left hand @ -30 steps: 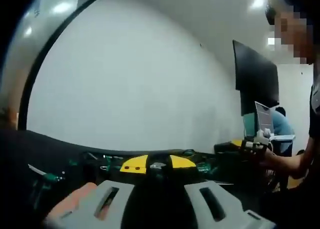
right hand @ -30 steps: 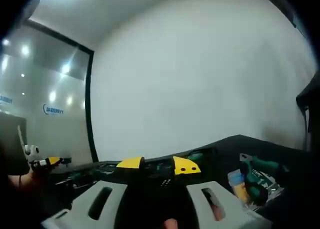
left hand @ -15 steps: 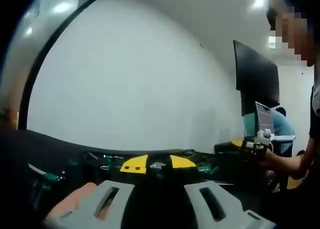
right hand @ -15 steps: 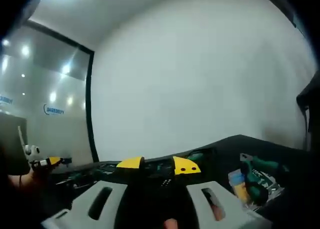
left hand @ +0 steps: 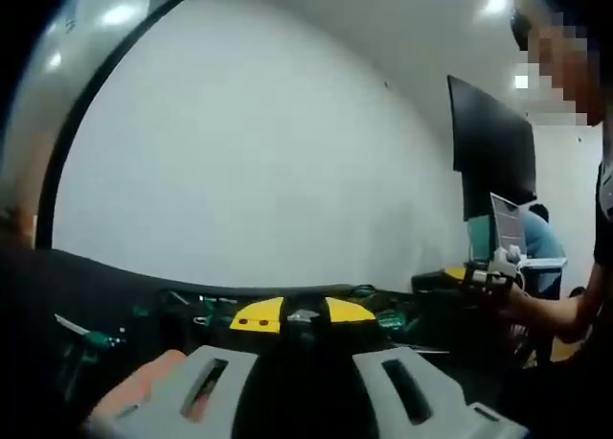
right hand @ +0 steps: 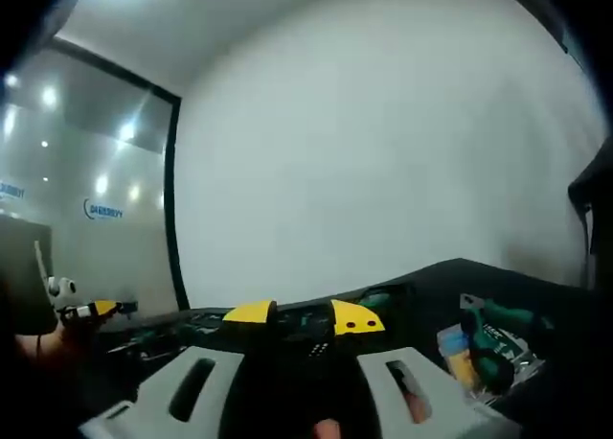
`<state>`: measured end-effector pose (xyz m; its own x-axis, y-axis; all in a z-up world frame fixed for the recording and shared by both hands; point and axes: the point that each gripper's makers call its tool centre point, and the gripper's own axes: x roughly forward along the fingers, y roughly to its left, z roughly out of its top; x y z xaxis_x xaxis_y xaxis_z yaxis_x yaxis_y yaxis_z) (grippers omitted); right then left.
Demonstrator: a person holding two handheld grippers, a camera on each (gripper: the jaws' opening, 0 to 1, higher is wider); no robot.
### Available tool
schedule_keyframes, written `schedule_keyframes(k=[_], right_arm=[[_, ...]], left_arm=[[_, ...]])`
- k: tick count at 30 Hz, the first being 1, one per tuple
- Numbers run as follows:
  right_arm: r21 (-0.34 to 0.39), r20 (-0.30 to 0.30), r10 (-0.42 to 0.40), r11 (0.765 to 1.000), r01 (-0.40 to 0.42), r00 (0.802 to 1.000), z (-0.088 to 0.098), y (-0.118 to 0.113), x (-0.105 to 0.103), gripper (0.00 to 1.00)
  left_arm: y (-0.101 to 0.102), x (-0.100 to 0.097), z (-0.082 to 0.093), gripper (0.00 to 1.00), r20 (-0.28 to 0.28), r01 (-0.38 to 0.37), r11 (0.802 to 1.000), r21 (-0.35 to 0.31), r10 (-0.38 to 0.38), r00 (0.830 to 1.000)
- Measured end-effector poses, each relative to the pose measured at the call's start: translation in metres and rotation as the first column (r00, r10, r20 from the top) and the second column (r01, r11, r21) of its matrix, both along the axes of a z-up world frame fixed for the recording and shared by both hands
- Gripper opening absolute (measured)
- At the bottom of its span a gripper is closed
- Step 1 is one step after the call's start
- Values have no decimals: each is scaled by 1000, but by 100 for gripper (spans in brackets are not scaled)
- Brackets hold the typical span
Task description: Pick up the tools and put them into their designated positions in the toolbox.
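White wall as backdrop in both views; dark tabletop below it.

Left gripper: two grey jaws rising from the bottom of the left gripper view, set wide apart, nothing between them. Position unchanged from the earlier frames.

Right gripper: grey jaws likewise spread wide and empty in the right gripper view; unchanged.

Toolbox: black, two yellow latches, lying on the tabletop beyond the jaws of each gripper; seen also at. Contents too dark to tell.

Green-handled tools: loose on the table right of the toolbox, right gripper view. One further green-handled tool, left side, left gripper view. None shifted.

Person: right edge, left gripper view.

Black monitor: behind the person.
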<state>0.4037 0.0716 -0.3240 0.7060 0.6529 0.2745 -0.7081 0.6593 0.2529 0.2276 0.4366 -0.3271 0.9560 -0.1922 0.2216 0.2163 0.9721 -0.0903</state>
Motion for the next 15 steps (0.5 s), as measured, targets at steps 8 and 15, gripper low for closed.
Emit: schedule_keyframes(k=[8, 15], right_arm=[[-1, 1, -6, 1000, 6, 1000, 0, -1, 1, 19], [5, 1, -10, 1000, 10, 1000, 1, -2, 2, 19]], left_arm=[[0, 0, 0, 17, -2, -1, 1000, 3, 1, 1000], [-1, 0, -1, 17, -3, -2, 1000, 6, 2, 1000]])
